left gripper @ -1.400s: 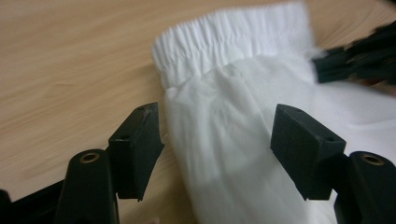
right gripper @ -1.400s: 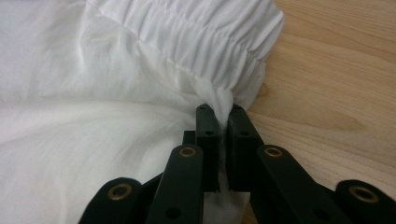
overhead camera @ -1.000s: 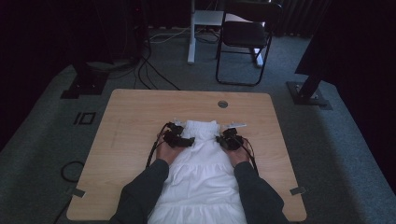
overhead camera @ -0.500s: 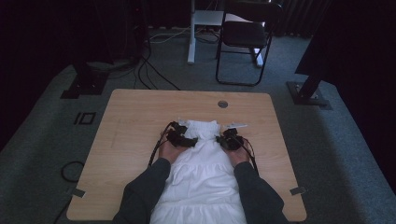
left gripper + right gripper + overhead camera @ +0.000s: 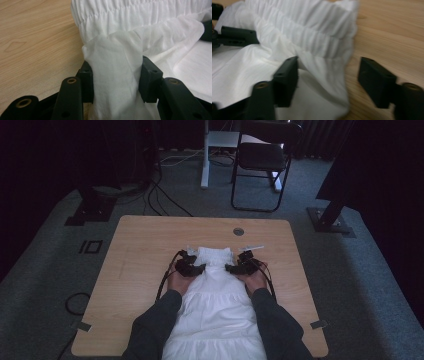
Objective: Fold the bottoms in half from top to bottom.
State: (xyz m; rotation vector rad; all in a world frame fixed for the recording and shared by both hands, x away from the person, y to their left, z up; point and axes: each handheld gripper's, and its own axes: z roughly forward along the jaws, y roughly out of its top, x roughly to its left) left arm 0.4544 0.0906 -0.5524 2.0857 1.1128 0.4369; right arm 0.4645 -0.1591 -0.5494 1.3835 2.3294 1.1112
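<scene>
A white gathered garment point(image 5: 215, 310) lies flat on the wooden table point(image 5: 145, 240), its elastic top edge point(image 5: 140, 15) pointing away from the person. My left gripper point(image 5: 200, 268) is at the garment's upper left. Its jaws have just been closing, and its pads point(image 5: 147, 77) now press on a raised fold of the white cloth point(image 5: 115, 75). My right gripper point(image 5: 231, 268) is at the upper right. Its jaws have just been opening and stand wide apart point(image 5: 328, 80). The garment's ruffled edge point(image 5: 307, 27) lies loosely between them, and the right pad point(image 5: 374, 80) is over bare wood.
The garment's skirt runs down to the table's near edge between the person's dark sleeves point(image 5: 155, 330). A round cable hole point(image 5: 238, 231) sits in the tabletop beyond the hands. A black chair point(image 5: 260, 155) and floor cables point(image 5: 165, 200) lie past the table.
</scene>
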